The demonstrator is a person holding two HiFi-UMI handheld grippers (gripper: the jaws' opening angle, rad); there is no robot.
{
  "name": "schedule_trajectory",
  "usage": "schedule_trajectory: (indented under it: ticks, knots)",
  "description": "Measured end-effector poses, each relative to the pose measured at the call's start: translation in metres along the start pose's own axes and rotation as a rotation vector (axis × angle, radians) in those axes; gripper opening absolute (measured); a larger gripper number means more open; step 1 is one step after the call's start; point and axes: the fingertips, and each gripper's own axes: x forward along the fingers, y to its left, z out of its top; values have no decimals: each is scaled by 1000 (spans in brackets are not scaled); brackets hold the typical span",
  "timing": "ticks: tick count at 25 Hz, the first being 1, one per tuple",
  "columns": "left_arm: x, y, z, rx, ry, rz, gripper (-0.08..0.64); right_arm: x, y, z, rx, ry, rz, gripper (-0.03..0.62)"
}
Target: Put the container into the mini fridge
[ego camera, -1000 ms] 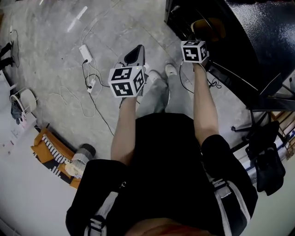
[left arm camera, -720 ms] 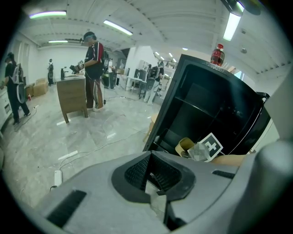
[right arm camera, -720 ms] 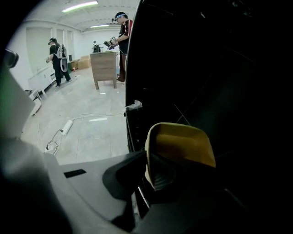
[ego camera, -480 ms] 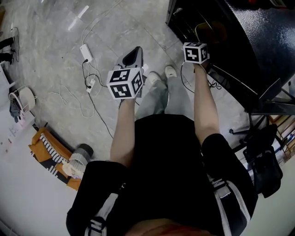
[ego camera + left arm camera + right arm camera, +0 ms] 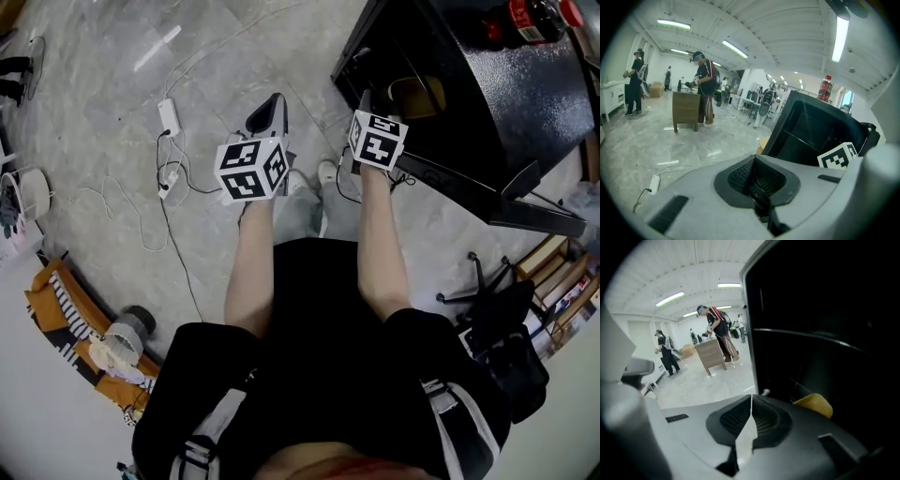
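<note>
The black mini fridge (image 5: 525, 103) stands open at the upper right of the head view. A yellow container (image 5: 412, 94) lies inside it on the lower level, and it also shows past the right jaws as a yellow container (image 5: 813, 404) in the dark fridge interior (image 5: 825, 333). My right gripper (image 5: 364, 101) hovers just in front of the opening, jaws shut and empty (image 5: 751, 397). My left gripper (image 5: 270, 112) hangs over the floor to the left, shut (image 5: 754, 157) with nothing in it. The fridge (image 5: 811, 131) sits to its right.
A red-capped bottle (image 5: 530, 19) stands on top of the fridge. A power strip with cables (image 5: 169, 117) lies on the floor at left, and orange bags (image 5: 66, 309) sit at lower left. A chair base (image 5: 487, 281) is at right. People stand by a wooden cabinet (image 5: 686, 110) far off.
The right gripper has drawn back a little from the fridge opening toward the body. The head view has shifted, so more of the fridge top shows. The left gripper has barely moved.
</note>
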Motion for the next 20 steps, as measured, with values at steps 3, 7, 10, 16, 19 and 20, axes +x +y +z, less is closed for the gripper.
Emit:
schedule_trajectory:
  ticks: [3,7,10,16,19,20]
  knots:
    - [-20,9,22,-25,-79,36,6,-21,44,33,17,-92,143,14]
    - [-57,19,54,-30,-200,87,6,-53,94,75,-13,-206,307,14]
    - [-87,29,81,-23,-303,141,6,-75,128,111,-50,-288,409,12]
    - [-156,43,135,22,-482,262,6,-130,188,178,-105,-454,592,11]
    - [-192,43,158,46,-564,305,6,-163,213,201,-161,-519,647,12]
    - [-203,42,164,52,-587,313,6,-173,221,207,-181,-536,664,11]
